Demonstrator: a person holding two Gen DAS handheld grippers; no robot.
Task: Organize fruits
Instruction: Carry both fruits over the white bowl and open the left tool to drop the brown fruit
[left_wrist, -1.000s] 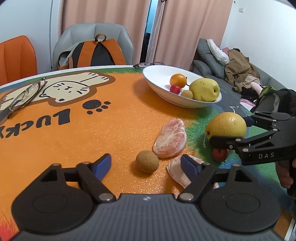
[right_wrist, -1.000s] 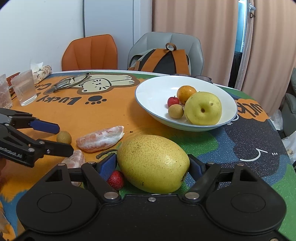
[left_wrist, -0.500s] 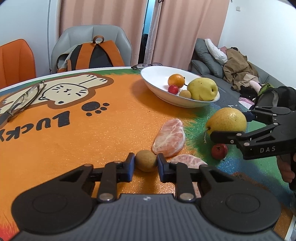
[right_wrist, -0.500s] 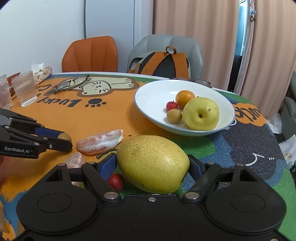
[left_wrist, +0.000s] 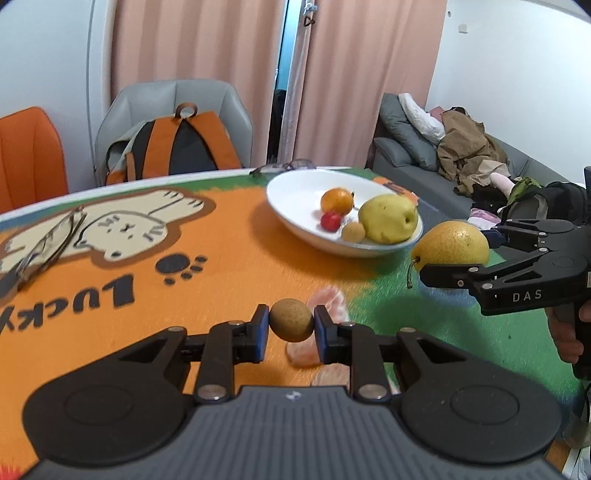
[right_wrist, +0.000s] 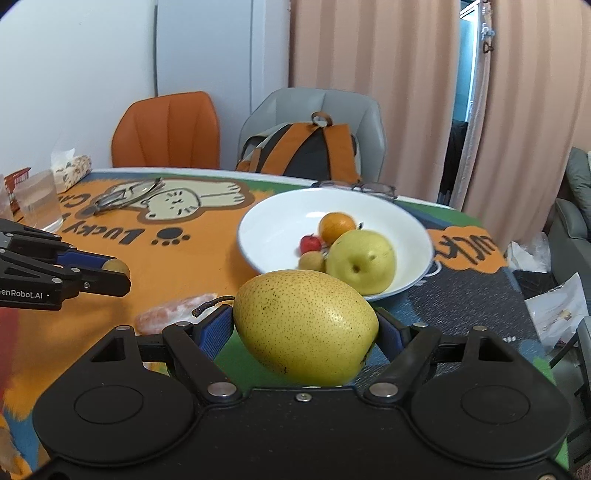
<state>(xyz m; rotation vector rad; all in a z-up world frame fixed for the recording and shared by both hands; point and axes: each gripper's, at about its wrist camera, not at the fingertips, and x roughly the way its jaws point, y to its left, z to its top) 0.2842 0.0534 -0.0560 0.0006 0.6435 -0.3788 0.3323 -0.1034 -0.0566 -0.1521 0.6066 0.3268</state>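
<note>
Bowl (right_wrist: 417, 236) is sitting ahead of both grippers, nearer the right one. Right gripper (right_wrist: 306, 328) is clamping the big pear (right_wrist: 303, 325) crosswise, long axis spanning the pads, off the table. Left gripper (left_wrist: 291, 325) is pinching the small brown fruit (left_wrist: 291, 319), farther back.

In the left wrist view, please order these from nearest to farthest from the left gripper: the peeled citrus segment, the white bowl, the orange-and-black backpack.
Measured from the left gripper:
1. Peeled orange citrus segment, on the table just behind its fingertips.
2. White ceramic bowl, farther back, to the right.
3. Orange-and-black backpack, on the grey chair beyond the table.
</note>
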